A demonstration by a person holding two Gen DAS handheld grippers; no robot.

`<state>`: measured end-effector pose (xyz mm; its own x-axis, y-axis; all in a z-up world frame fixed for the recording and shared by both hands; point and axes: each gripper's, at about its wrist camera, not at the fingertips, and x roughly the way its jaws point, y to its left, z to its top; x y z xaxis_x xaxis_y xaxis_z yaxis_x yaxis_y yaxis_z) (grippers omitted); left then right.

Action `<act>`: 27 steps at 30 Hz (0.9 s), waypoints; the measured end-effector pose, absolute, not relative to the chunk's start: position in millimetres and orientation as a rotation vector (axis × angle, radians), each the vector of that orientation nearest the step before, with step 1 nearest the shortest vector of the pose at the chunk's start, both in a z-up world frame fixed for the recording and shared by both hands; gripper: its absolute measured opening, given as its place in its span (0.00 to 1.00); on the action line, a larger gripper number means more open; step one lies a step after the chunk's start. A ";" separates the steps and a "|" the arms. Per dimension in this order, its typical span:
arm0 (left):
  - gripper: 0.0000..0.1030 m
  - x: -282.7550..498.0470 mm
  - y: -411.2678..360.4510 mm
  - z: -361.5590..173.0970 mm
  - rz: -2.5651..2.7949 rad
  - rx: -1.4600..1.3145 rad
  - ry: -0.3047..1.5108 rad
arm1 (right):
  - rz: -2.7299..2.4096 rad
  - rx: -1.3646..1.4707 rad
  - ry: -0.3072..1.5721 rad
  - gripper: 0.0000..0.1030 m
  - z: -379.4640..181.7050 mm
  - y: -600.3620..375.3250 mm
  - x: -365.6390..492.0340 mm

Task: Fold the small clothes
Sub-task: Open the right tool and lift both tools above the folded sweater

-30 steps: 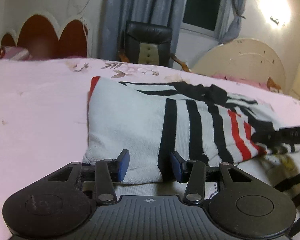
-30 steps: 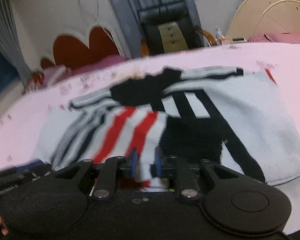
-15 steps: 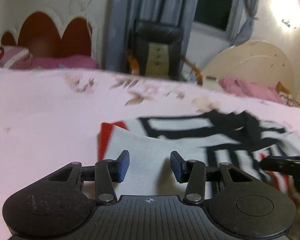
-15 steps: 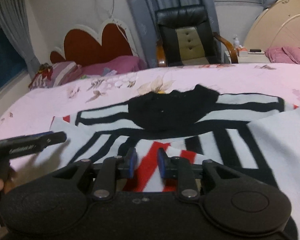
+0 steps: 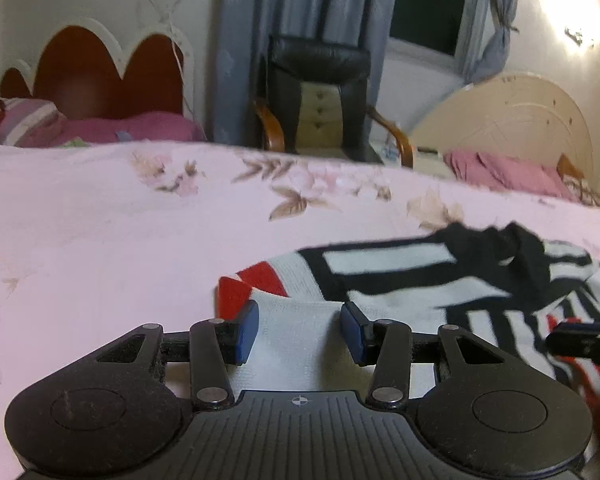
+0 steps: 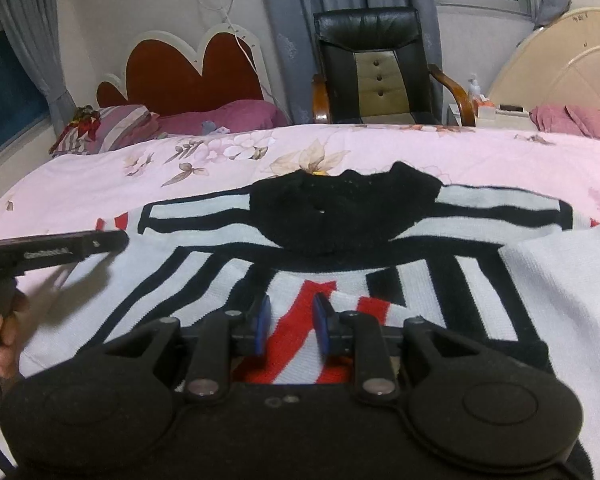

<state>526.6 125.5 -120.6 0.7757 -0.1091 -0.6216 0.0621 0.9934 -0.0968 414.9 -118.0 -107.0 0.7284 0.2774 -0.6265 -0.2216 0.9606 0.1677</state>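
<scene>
We see the striped sweater (image 6: 340, 248) spread flat on the pink floral bedspread (image 5: 100, 232), black collar toward the far side. Our left gripper (image 5: 299, 330) is spread wide over its white edge, fingers apart, gripping nothing. Our right gripper (image 6: 288, 322) sits over the red stripes, pads a narrow gap apart, no cloth visibly pinched. A black armchair (image 6: 374, 64) stands beyond the bed.
</scene>
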 end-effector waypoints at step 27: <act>0.47 441.2 78.8 -112.1 0.006 0.032 0.640 | 0.200 0.026 0.711 0.26 -98.6 -174.9 396.8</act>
